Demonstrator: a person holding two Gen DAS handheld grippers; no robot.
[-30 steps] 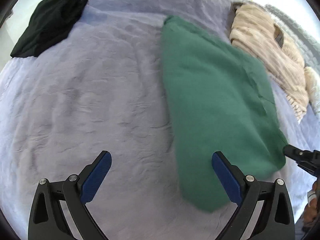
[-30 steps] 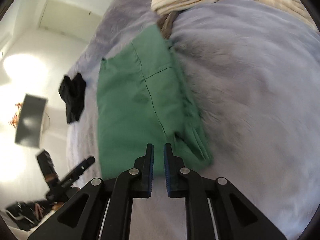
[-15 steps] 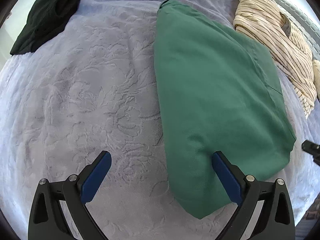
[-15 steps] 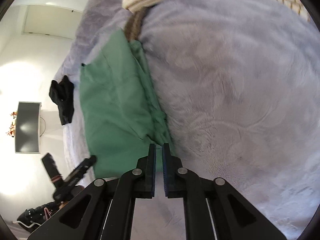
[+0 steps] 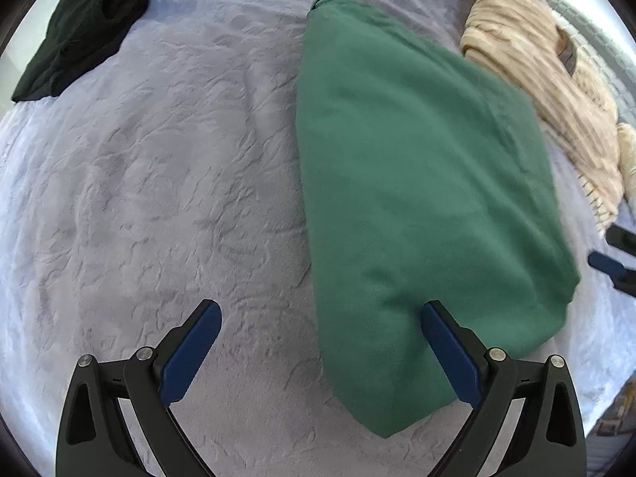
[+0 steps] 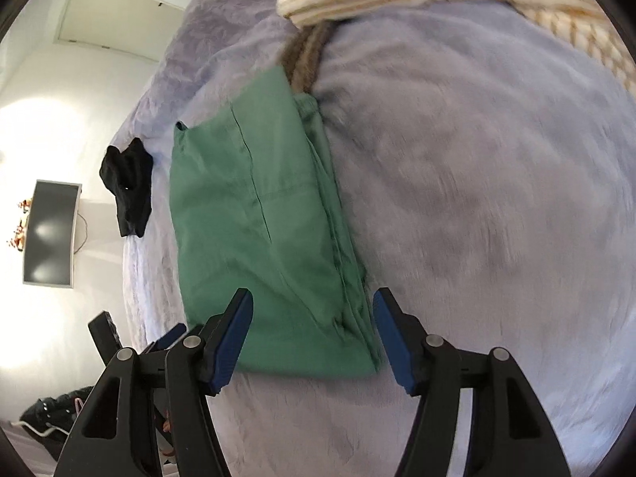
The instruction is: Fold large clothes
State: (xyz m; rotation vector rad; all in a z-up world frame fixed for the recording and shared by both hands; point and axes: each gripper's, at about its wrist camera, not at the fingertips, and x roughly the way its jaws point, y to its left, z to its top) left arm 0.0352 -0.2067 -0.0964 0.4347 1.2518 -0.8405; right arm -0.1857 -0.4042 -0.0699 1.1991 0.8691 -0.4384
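Note:
A green garment [image 5: 417,183] lies folded into a long slab on the lavender bedspread [image 5: 159,183]. My left gripper [image 5: 320,312] hangs open above the garment's near left edge, with nothing pinched. In the right wrist view the same green garment [image 6: 254,214] shows its stacked folded edges. My right gripper [image 6: 312,302] stands over its near corner, its jaws opening wide and the pads clear of the cloth. The right gripper's fingertips [image 5: 608,264] also peek in at the right edge of the left wrist view.
A black garment [image 5: 79,31] lies bunched at the bed's far left corner. A cream striped garment [image 5: 548,79] lies at the far right, beside the green one. In the right wrist view, a wall screen [image 6: 49,230] and white walls stand past the bed's edge.
My right gripper went from shut to wide open and drew back a little from the green garment. The left gripper stayed open and hardly moved.

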